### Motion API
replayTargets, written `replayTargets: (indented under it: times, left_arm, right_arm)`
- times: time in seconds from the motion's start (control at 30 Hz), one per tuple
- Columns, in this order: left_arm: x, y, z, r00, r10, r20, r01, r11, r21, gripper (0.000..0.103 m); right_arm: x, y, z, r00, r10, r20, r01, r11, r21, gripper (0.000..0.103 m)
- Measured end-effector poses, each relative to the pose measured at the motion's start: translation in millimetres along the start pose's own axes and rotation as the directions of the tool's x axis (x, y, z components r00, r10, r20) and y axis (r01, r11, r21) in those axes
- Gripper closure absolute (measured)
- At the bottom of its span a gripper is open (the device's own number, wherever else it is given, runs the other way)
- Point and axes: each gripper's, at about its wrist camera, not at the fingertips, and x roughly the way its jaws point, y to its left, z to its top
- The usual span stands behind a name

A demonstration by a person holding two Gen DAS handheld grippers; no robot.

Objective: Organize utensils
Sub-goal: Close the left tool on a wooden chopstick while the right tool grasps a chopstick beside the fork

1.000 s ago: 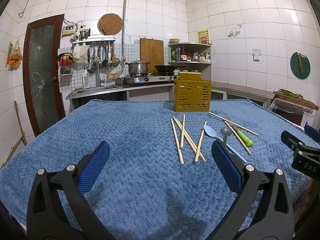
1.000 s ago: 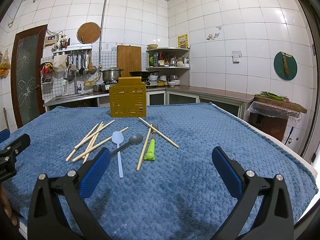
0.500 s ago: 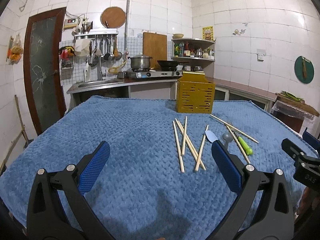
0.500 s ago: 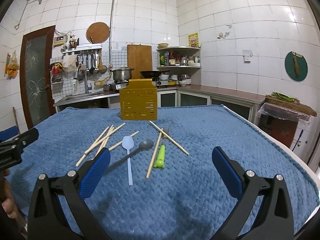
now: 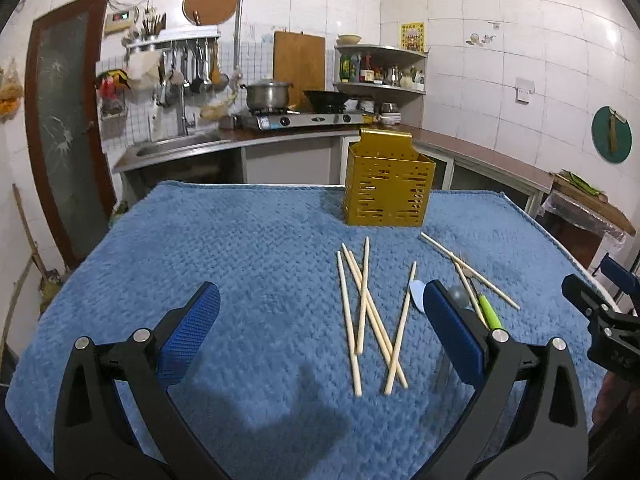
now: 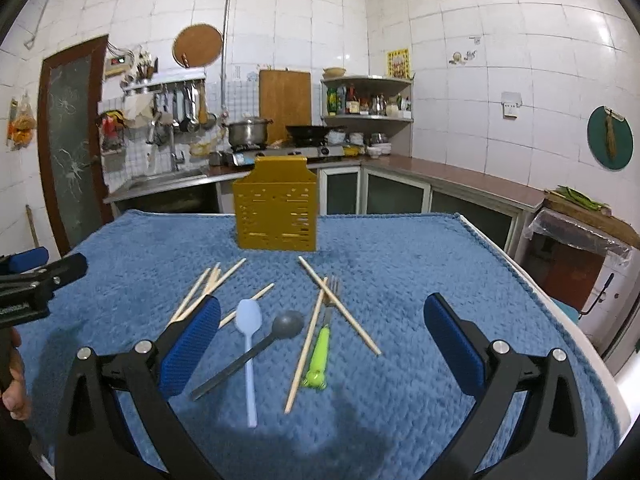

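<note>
Both of my claws are empty and spread wide. My left gripper (image 5: pixel 320 328) hangs above the blue blanket (image 5: pixel 240 248), and my right gripper (image 6: pixel 320 336) hangs above the same cloth a little to the side.

The utensils lie loose on the blanket, between me and the yellow perforated holder (image 6: pixel 276 212), which stands upright at the far end. From the left claw, the bundle of four crossed chopsticks (image 5: pixel 366 312) lies ahead and slightly right of the middle. Their long axes run almost away from me, so the pads would close across them. One more single chopstick (image 5: pixel 401 328) lies just beside them, close to my right finger.

From the right claw, the pale blue spoon (image 6: pixel 250 356), the grey spoon (image 6: pixel 256 352) and the green-handled fork (image 6: pixel 320 356) lie straight ahead between the fingers. The blue spoon points away from me; the grey one lies diagonal and crosses it. Two chopsticks (image 6: pixel 332 308) cross over the fork.

I judge that the left claw is nearer to the chopstick bundle and the right one nearer to the spoons and fork. Nothing is in the holder yet, as far as I can see.
</note>
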Motion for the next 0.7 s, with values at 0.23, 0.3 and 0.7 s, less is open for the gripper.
replayTargets:
  times: [0.23, 0.3, 0.7]
  left_arm:
    - [49, 2, 29, 0.996, 0.001, -0.087, -0.003, 1.000, -0.015, 0.005]
    - [62, -1, 33, 0.994, 0.000, -0.110, 0.000, 1.000, -0.006, 0.005]
    - [140, -11, 31, 0.959, -0.023, -0.283, 0.024, 1.000, 0.000, 0.024]
  right_arm:
    - [54, -8, 20, 0.996, -0.026, -0.090, 0.026, 1.000, -0.008, 0.004]
    - [71, -9, 20, 0.993, -0.026, -0.117, 0.026, 1.000, -0.004, 0.004]
    - [152, -16, -8, 0.945, -0.076, -0.319, 0.085, 0.996, 0.016, 0.010]
